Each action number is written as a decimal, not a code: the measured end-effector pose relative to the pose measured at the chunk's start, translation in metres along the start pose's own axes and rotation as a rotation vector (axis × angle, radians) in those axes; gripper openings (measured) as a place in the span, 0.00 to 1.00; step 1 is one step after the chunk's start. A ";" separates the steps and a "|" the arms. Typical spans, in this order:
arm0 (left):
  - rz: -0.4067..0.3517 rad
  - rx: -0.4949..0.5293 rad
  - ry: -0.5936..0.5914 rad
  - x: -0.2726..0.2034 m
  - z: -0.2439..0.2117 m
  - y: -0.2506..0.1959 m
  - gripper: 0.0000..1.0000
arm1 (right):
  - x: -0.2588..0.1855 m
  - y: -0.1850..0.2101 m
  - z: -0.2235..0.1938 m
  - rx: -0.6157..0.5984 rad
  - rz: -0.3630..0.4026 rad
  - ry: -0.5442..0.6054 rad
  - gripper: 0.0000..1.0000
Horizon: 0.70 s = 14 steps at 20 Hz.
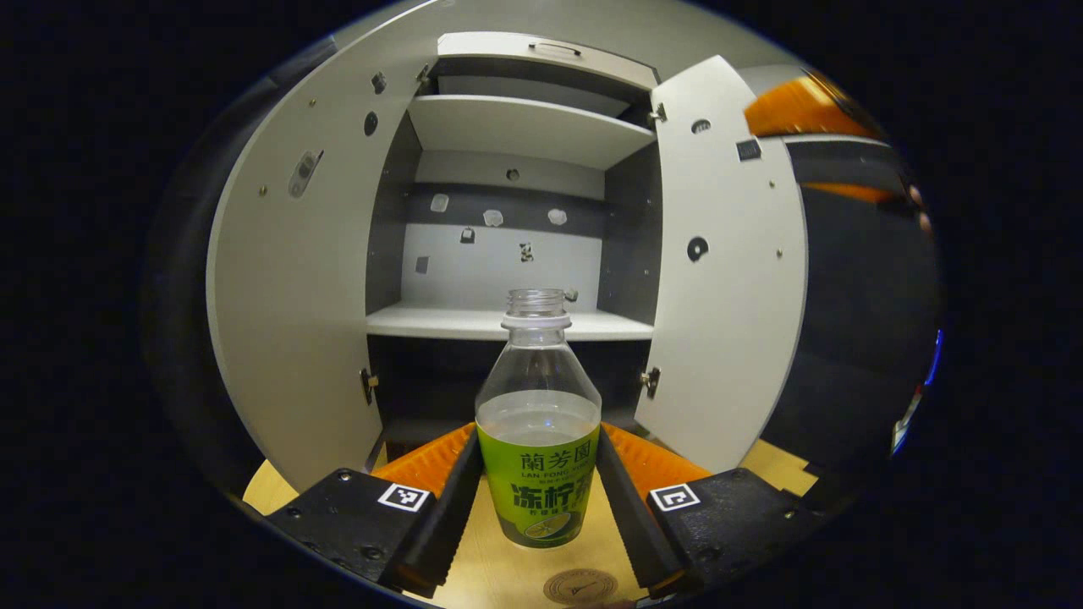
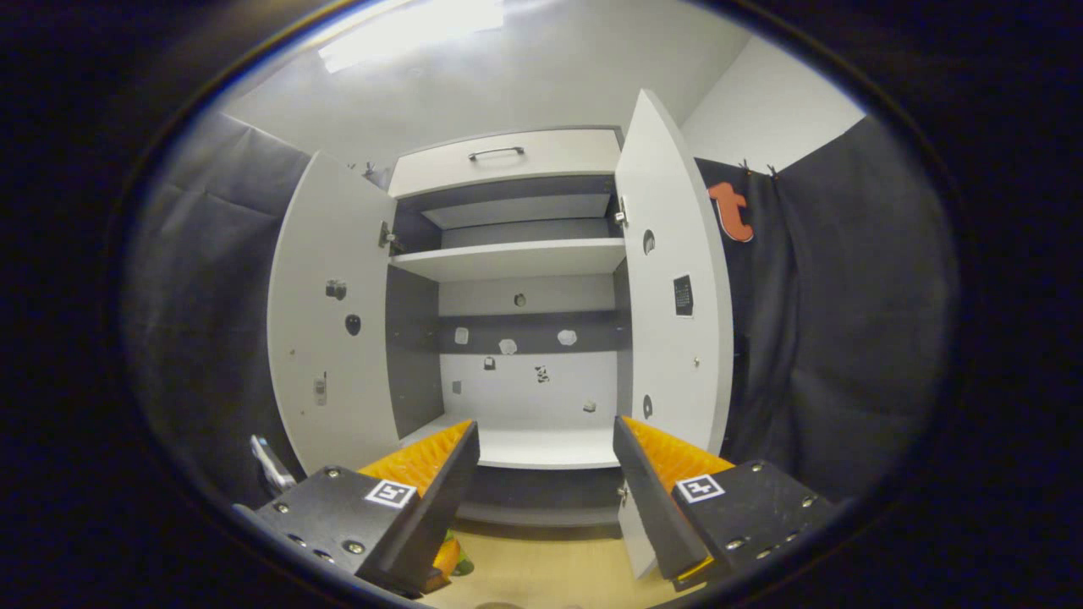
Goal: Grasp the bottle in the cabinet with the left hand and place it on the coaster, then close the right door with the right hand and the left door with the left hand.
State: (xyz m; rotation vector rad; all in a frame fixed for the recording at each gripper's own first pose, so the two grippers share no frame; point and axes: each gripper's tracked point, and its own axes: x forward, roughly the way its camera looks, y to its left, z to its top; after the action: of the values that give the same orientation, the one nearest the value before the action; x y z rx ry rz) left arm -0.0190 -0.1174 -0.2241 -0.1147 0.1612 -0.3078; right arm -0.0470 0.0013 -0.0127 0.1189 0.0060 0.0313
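Left gripper [image 1: 539, 499] is clamping the bottle [image 1: 538, 423] out of the cabinet [image 1: 508, 127], just above the table's coaster [image 1: 580, 585]; right gripper [image 2: 546, 499] is hanging wide, empty; both doors remaining open.

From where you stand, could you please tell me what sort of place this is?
Probably a staged recording booth, not a home: a pale grey double-door cabinet with bare shelves, dark cloth drapes as walls, and a light wooden tabletop with one open clear plastic bottle.
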 end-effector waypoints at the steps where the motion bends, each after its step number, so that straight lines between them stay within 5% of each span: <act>1: -0.027 -0.005 0.026 -0.004 -0.019 -0.010 0.80 | -0.001 0.000 -0.001 -0.010 0.001 0.004 0.96; 6: -0.149 0.011 0.056 -0.012 -0.070 -0.049 0.80 | -0.014 -0.005 -0.019 -0.062 0.001 0.029 0.93; 14: -0.225 0.110 0.129 -0.007 -0.139 -0.064 0.80 | -0.018 -0.026 -0.048 -0.081 -0.036 0.097 0.96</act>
State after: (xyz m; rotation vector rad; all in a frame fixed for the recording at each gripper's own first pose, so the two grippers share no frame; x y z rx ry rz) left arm -0.0687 -0.1877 -0.3504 -0.0033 0.2600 -0.5482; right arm -0.0646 -0.0194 -0.0636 0.0363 0.1040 0.0018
